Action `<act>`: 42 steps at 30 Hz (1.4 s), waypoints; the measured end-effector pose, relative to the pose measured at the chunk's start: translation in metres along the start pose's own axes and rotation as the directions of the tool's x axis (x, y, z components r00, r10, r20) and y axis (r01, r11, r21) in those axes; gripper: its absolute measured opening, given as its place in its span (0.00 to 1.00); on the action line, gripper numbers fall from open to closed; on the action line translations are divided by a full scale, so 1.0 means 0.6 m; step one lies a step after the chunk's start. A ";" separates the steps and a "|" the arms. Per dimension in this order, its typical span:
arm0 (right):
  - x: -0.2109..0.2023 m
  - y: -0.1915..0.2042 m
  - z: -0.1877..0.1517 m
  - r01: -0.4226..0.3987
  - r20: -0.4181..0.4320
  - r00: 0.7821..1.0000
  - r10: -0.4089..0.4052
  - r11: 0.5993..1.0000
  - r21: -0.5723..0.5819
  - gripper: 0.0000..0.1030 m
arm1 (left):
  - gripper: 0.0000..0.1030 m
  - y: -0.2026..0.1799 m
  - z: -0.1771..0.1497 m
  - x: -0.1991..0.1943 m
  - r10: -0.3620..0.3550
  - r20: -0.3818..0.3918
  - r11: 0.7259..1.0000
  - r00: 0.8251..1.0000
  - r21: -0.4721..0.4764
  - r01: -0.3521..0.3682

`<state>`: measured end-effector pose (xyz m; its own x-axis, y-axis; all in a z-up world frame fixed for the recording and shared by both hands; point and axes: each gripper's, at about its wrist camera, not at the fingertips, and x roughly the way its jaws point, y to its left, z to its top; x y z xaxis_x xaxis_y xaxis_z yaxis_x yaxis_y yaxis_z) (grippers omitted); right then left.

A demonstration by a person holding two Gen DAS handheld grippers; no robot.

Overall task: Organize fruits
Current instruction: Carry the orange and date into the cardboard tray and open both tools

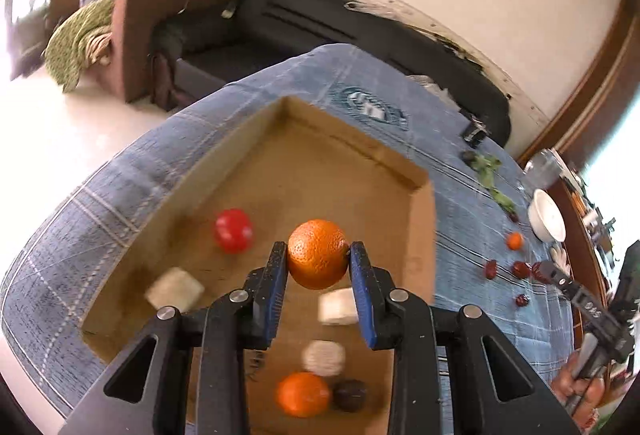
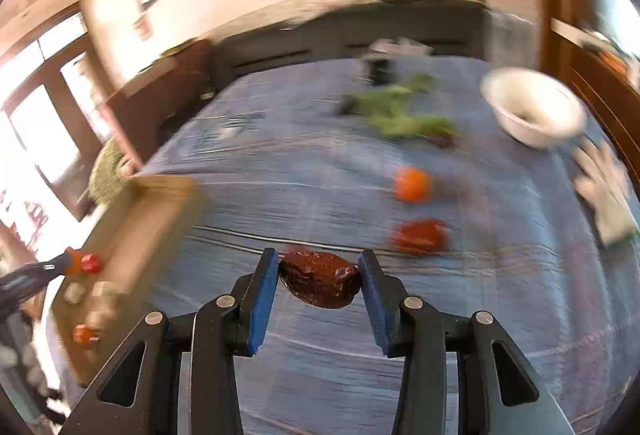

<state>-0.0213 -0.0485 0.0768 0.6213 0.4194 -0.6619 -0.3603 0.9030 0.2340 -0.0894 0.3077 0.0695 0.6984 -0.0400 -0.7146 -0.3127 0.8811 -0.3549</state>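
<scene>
My left gripper (image 1: 319, 255) is shut on an orange (image 1: 318, 253) and holds it above the open cardboard box (image 1: 422, 235). In the box lie a red fruit (image 1: 233, 230), a second orange (image 1: 303, 394), a dark fruit (image 1: 350, 394) and pale blocks (image 1: 175, 289). My right gripper (image 2: 319, 271) is shut on a dark red date (image 2: 320, 278) above the blue cloth (image 2: 280, 163). A small orange (image 2: 412, 184) and a red date (image 2: 420, 236) lie on the cloth ahead of it. The right gripper also shows at the right of the left wrist view (image 1: 554, 273).
A white bowl (image 2: 534, 107) stands at the far right of the table, with green leaves (image 2: 400, 111) left of it. More dates (image 1: 491, 269) lie on the cloth right of the box. A dark sofa (image 1: 320, 23) stands behind the table.
</scene>
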 end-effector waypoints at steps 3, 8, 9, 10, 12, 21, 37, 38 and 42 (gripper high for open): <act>0.024 0.086 0.018 -0.056 -0.020 0.998 0.055 0.995 -0.081 0.44 | 0.29 0.032 0.003 0.012 0.013 -0.019 0.999 1.000 -0.037 -0.013; 0.083 0.219 0.008 -0.118 -0.093 0.991 0.100 0.969 -0.217 0.44 | 0.29 0.069 0.000 0.037 0.017 -0.053 0.996 0.998 -0.092 -0.022; 0.095 0.239 0.002 -0.124 -0.109 0.989 0.100 0.963 -0.240 0.44 | 0.30 0.074 -0.001 0.038 0.008 -0.054 0.995 0.999 -0.097 -0.013; 0.110 0.258 -0.003 -0.129 -0.127 0.987 0.098 0.957 -0.262 0.44 | 0.30 0.079 -0.004 0.041 0.005 -0.057 0.995 0.998 -0.099 -0.011; 0.141 0.288 -0.011 -0.136 -0.166 0.982 0.089 0.946 -0.294 0.44 | 0.30 0.084 -0.006 0.044 0.008 -0.059 0.995 0.998 -0.101 -0.014; 0.215 0.320 -0.032 -0.114 -0.237 0.971 0.032 0.933 -0.343 0.45 | 0.30 0.111 -0.005 0.027 -0.038 -0.020 0.986 0.999 -0.164 0.034; 0.168 0.325 -0.015 -0.135 -0.181 0.980 0.078 0.935 -0.327 0.59 | 0.52 0.091 0.006 -0.058 -0.053 0.098 0.982 0.994 -0.175 0.069; 0.158 0.320 -0.013 -0.132 -0.167 0.983 0.081 0.938 -0.321 0.62 | 0.55 0.087 0.006 -0.064 -0.052 0.104 0.983 0.993 -0.169 0.069; 0.117 0.289 -0.009 -0.120 -0.124 0.988 0.088 0.953 -0.278 0.64 | 0.58 0.070 0.002 -0.079 -0.058 0.111 0.987 0.992 -0.145 0.074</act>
<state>-0.0441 0.1368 0.0670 0.4960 0.4827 -0.7218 -0.6115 0.7843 0.1043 -0.1347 0.3470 0.0891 0.7823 -0.0385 -0.6217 -0.3503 0.7982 -0.4901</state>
